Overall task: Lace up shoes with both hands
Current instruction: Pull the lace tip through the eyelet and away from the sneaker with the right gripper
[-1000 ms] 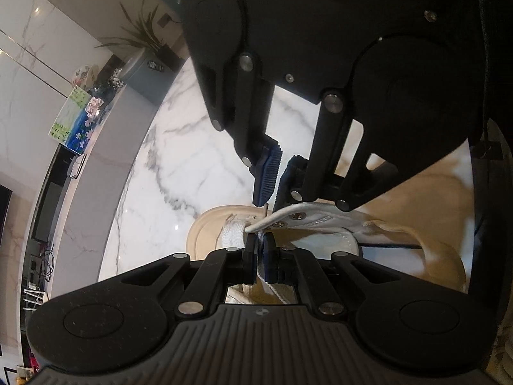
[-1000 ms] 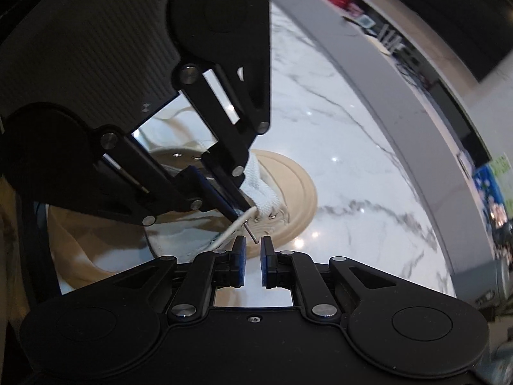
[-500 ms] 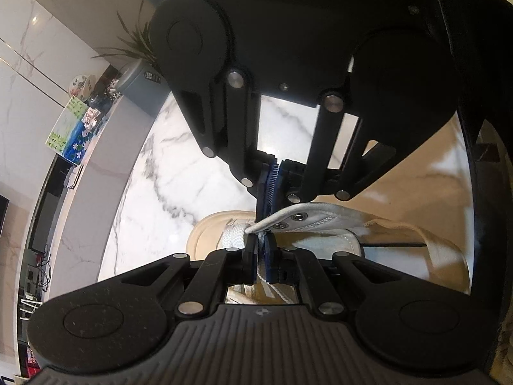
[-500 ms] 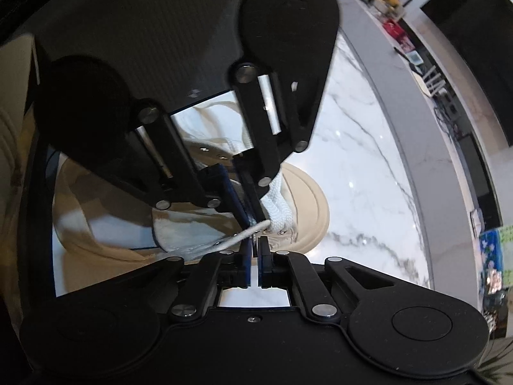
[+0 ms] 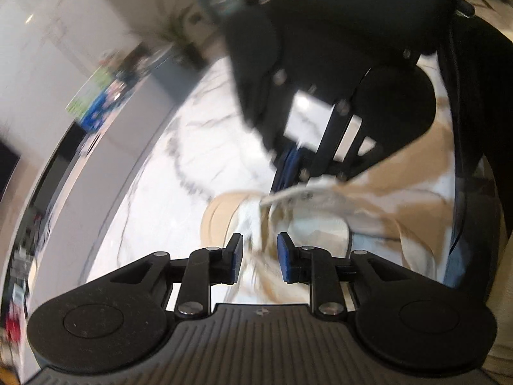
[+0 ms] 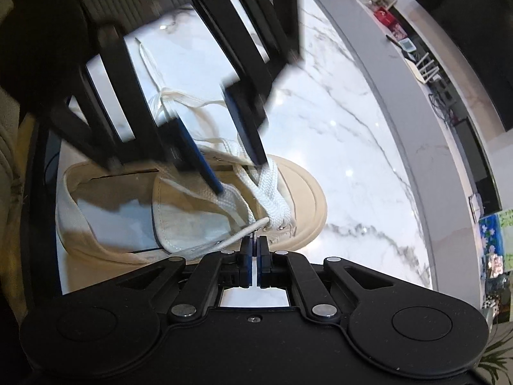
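Observation:
A beige canvas shoe (image 6: 304,192) lies on the marble table, toe pointing away, with white lace (image 6: 272,192) crossed over its front eyelets. My right gripper (image 6: 254,253) is shut on the stiff tip of the lace strand (image 6: 237,237) that comes out of a near-side eyelet. My left gripper (image 6: 239,175) hovers over the tongue; its jaws are opening and nothing is pressed between the blue pads (image 6: 198,160). The left wrist view is blurred: the left gripper (image 5: 259,256) stands apart above the shoe (image 5: 224,211), and the right gripper (image 5: 290,163) holds the lace (image 5: 279,195). The other lace end (image 6: 150,64) trails loose on the table.
The white marble table top (image 6: 352,128) runs out past the toe to a grey curved edge (image 6: 416,112). Small items and a dark screen (image 6: 465,9) stand beyond it. Beige fabric (image 6: 9,147) lies close at the heel side.
My right gripper has shut on the lace tip. My left gripper, earlier shut on the lace, has let go, opened and lifted away from the shoe.

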`<state>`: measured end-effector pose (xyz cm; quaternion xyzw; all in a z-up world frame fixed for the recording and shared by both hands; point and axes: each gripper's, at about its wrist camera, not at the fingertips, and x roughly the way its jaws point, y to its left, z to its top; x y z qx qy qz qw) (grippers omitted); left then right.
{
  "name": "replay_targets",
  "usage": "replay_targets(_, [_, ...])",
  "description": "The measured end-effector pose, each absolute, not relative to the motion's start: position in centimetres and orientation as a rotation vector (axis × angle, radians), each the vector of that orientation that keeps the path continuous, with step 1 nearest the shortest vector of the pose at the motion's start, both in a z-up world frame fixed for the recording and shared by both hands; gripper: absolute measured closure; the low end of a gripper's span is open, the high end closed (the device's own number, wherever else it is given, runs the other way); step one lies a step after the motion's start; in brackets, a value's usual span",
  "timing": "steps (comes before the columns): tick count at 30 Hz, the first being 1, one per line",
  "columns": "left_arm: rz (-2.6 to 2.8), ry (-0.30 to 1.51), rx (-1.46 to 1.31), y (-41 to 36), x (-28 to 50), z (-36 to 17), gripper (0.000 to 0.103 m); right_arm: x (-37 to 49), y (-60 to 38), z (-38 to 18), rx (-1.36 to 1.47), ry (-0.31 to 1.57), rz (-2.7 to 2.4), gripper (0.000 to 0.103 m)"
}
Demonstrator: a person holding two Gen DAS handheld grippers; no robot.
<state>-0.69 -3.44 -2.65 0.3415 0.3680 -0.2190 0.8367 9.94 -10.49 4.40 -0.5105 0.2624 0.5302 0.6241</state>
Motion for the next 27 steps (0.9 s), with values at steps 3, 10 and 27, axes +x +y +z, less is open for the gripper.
replay_targets(3, [-0.457,0.797,0.633,-2.8,-1.5,-2.1,0.081,9.9,-10.9,4.9,-1.185,0.602,1.171,0.102])
replay_targets(10, [-0.438,0.811,0.583,-2.7,-3.3,-1.4,0.081,10.4,-11.8,6.5,-1.223,0.62,1.026,0.102])
replay_targets(27, [-0.452,0.819,0.508,-2.1,-4.6,-1.3,0.081,13.5,-19.8,11.1,-1.277,0.698,0.614,0.102])
